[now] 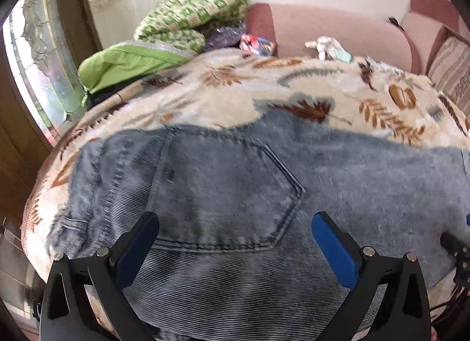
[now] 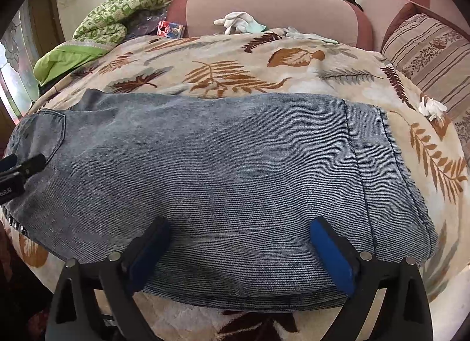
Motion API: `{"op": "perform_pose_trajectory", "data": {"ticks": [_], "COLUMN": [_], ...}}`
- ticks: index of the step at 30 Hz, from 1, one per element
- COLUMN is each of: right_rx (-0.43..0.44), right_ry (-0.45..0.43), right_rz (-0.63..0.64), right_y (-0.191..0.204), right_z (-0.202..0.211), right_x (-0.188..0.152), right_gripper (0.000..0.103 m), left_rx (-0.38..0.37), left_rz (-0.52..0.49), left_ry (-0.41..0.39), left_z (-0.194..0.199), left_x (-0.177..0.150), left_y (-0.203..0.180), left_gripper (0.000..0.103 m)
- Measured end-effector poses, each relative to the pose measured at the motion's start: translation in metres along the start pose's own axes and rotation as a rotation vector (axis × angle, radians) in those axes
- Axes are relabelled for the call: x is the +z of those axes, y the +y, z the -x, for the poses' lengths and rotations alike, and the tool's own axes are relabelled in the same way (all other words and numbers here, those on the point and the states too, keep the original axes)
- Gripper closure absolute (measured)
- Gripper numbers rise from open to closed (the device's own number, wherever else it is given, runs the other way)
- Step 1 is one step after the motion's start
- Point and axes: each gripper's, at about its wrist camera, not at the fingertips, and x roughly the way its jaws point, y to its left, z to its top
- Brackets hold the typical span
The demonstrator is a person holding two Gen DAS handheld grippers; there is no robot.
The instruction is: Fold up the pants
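Nearest the cameras, both sets of tongs are seen spread wide with nothing clamped. The right tongs are held over the near edge of the pants, with denim between the blue pads but not pinched. The left tongs are held above the seat of the pants, just short of the back pocket, likewise released.

The pants are laid flat on the leaf-patterned blanket, already doubled leg on leg by the look of it, with the waist toward the left tongs and the hems to the right of the right tongs. A further fold, hems brought toward the waist, is judged to remain.

Beyond the pants, white gloves are seen on the blanket's far edge, against the pink sofa back, and a green quilt is heaped at the far left.

Several slips can be foreseen (thick denim is stiff): only the upper layer might be pinched, so that the legs separate when lifted; the plush blanket might be caught with the cloth; uneven lifting might leave the edges skewed.
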Motion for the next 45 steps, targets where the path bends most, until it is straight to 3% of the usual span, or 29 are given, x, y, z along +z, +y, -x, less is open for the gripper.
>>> {"op": "perform_pose_trajectory", "data": {"ticks": [4, 8, 12, 16, 19, 28, 31, 35, 40, 45], "right_rx": [0.006, 0.054, 0.07, 0.105, 0.134, 0.187, 0.162, 0.195, 0.215, 0.215], "right_ry": [-0.018, -0.104, -0.188, -0.184, -0.174, -0.073, -0.053, -0.023, -0.007, -0.08], "right_rz": [-0.017, -0.01, 0.043, 0.074, 0.081, 0.154, 0.208, 0.227, 0.251, 0.12], "right_y": [0.001, 0.01, 0.027, 0.044, 0.054, 0.095, 0.101, 0.094, 0.089, 0.055], "right_z": [0.005, 0.02, 0.032, 0.029, 0.025, -0.006, -0.014, -0.011, -0.006, 0.007], "right_x": [0.003, 0.005, 0.008, 0.013, 0.018, 0.025, 0.019, 0.011, 0.007, 0.027], "right_gripper": [0.005, 0.005, 0.005, 0.005, 0.005, 0.005, 0.005, 0.005, 0.005, 0.006], "left_rx": [0.033, 0.082, 0.118, 0.122, 0.129, 0.169, 0.181, 0.231, 0.235, 0.218], "left_rz": [0.069, 0.138, 0.188, 0.219, 0.217, 0.276, 0.268, 0.177, 0.144, 0.077], "left_ry": [-0.066, -0.114, -0.132, -0.119, -0.08, 0.138, 0.157, 0.126, 0.119, 0.02], "left_z": [0.016, 0.028, 0.031, 0.029, 0.019, -0.032, -0.04, -0.038, -0.031, -0.003], "left_x": [0.008, 0.014, 0.017, 0.017, 0.015, -0.007, -0.012, -0.017, -0.015, -0.005], "left_y": [0.023, 0.049, 0.069, 0.081, 0.081, 0.093, 0.089, 0.072, 0.067, 0.045], "left_gripper": [0.0, 0.0, 0.0, 0.0, 0.0, 0.0, 0.0, 0.0, 0.0, 0.0]}}
